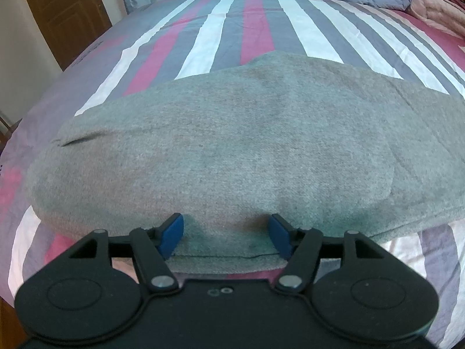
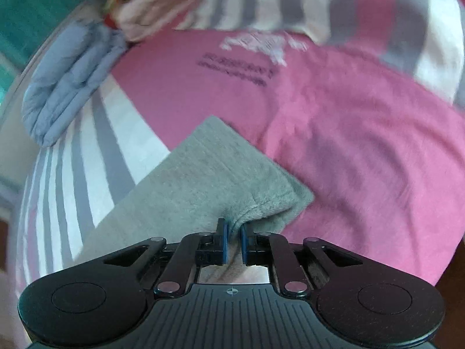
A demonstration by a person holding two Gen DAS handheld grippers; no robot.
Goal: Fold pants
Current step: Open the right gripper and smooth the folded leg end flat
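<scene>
Blue pads (image 2: 224,242) of the right gripper (image 2: 233,240) are pinching the grey pants (image 2: 203,174), though it's blurry. Left gripper (image 1: 226,234) is sitting apart around the pants' edge on the striped bed (image 1: 226,29).

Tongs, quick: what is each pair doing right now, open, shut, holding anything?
Left tongs: open, straddling the near edge of the grey pants, not pinching.
Right tongs: shut on a fold at the pants' corner.

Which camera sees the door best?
The left wrist view. The brown door stands at its top left, beyond the bed, with its handle showing. The right wrist view shows no door, only bedding and the grey pants.
</scene>
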